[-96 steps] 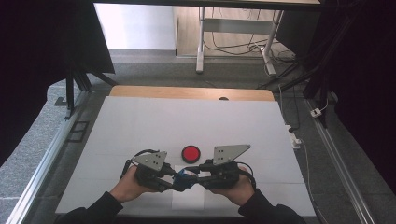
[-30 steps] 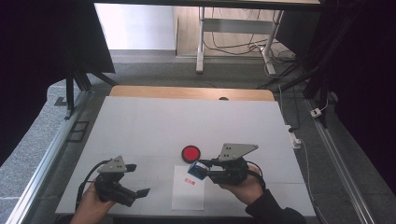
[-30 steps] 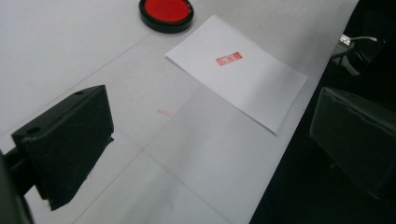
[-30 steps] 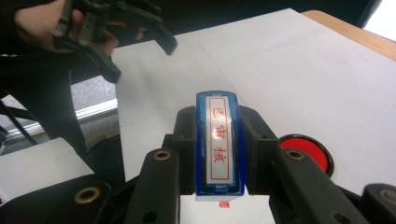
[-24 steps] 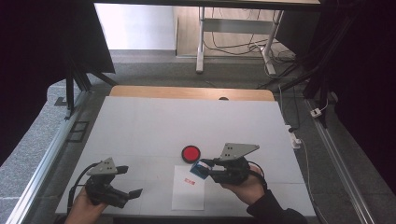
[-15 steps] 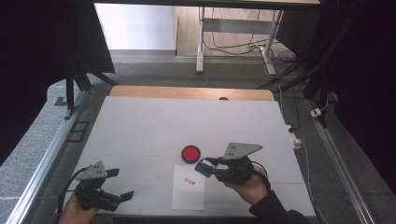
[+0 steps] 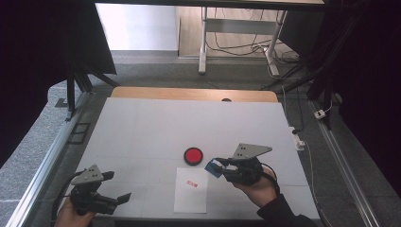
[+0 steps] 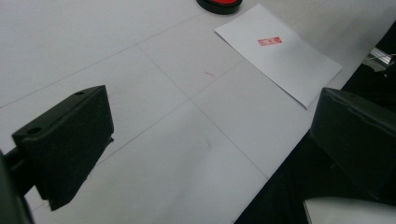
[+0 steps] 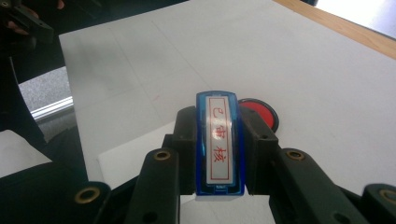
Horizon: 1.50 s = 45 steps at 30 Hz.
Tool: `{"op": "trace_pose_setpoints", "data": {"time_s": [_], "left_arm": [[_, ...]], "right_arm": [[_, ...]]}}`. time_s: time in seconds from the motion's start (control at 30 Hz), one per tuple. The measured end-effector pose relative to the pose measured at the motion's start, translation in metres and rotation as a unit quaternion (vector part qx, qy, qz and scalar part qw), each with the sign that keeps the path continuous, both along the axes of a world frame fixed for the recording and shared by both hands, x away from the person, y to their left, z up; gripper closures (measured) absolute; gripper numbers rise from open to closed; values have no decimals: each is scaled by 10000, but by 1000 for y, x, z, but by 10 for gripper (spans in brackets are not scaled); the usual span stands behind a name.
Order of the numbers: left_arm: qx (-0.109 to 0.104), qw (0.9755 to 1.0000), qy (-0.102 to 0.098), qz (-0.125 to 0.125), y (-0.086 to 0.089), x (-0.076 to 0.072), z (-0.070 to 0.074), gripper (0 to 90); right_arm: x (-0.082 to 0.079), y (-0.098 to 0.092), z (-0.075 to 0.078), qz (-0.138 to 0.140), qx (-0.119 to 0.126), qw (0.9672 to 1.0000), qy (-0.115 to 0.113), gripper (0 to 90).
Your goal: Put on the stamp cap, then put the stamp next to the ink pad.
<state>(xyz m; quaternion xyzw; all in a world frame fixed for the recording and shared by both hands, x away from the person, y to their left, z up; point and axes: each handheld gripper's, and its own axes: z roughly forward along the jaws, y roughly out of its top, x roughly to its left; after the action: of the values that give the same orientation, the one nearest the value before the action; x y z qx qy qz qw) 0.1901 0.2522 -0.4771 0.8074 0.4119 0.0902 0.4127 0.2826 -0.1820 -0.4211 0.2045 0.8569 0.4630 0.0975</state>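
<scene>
The right gripper [image 7: 221,166] clamps a blue stamp [image 9: 220,140] just above the white sheet [image 7: 191,189], near the red ink pad [image 7: 193,155]. At the table's near left corner, the left gripper [image 7: 118,187] hangs with its jaws spread, holding nothing.

My left gripper [image 7: 124,196] is matte black, with chunky wedge-shaped jaws; in the left gripper view one jaw block carries two small round holes along its upper edge. A grey three-cornered plate rides on top of its body, dotted with small dark holes, and a black cable loops out from it. My right gripper [image 7: 216,167] is the same black build, its grey plate larger in the high view, its cable curling behind the hand. In the right gripper view its linkage arms show brass-coloured ringed pivots. A dark sleeve covers my right forearm.
</scene>
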Motion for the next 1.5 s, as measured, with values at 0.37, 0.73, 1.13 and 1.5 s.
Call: {"op": "trace_pose_setpoints", "data": {"time_s": [0.37,0.73,1.13,1.5], "left_arm": [[99,9999,45,29,1,0,0,0],[121,9999,49,23,0,0,0,0],[85,9999,74,14,1,0,0,0],[122,9999,93,-7,0,1,-1,4]], "right_arm": [[5,-16,-3,-321,-133,9994,14,708],[13,-33,-11,-711,-389,9967,-64,708],[24,-46,-23,-1048,-721,9918,-104,708],[39,-60,-32,-1441,-826,9861,-39,708]]}}
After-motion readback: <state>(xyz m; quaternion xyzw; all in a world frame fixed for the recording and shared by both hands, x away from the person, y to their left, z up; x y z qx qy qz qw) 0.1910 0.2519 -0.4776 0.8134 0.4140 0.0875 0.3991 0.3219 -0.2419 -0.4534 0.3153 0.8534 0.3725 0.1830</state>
